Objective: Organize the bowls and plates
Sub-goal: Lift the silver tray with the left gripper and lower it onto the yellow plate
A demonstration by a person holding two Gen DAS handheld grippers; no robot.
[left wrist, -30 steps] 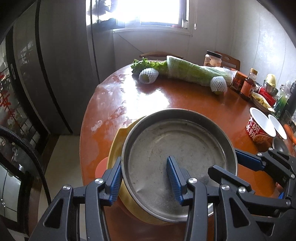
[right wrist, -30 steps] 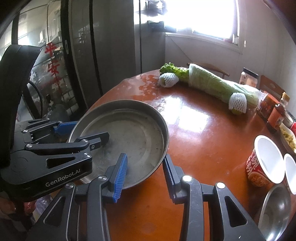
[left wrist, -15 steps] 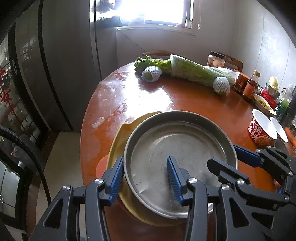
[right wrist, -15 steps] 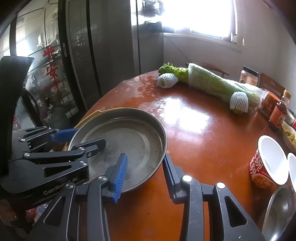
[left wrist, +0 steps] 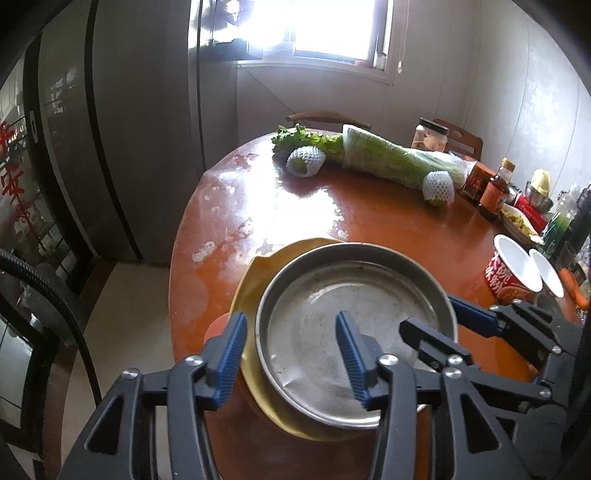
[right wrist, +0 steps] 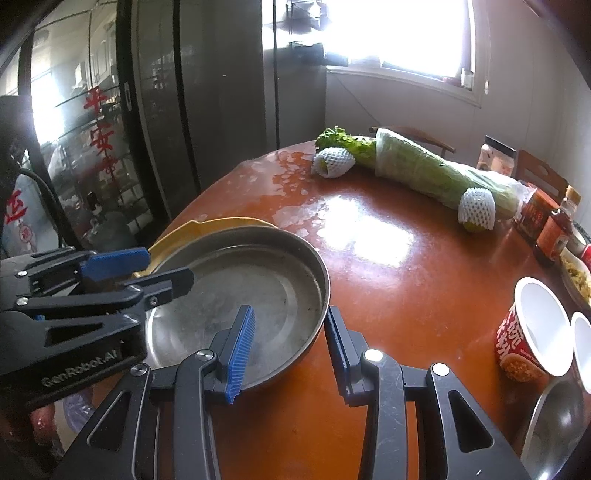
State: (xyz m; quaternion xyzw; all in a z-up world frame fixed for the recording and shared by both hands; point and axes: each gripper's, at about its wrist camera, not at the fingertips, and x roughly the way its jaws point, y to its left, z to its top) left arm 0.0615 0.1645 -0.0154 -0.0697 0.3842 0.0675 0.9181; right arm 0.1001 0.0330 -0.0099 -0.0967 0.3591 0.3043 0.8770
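Left gripper (left wrist: pixel 290 354) jaws are opening around the metal pan (left wrist: pixel 354 314) rim; right gripper (right wrist: pixel 288 345) clamps the opposite rim. Pan seems stiff, light and slippery; hold by the rim.

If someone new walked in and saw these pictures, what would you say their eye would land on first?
Probably the big steel pan near the table's front edge, stacked on a yellow dish, with both grippers at its rim: the left gripper on its left side, jaws opening, and the right gripper clamped on its right side. Next, the long wrapped cabbage lying across the far side under the bright window.
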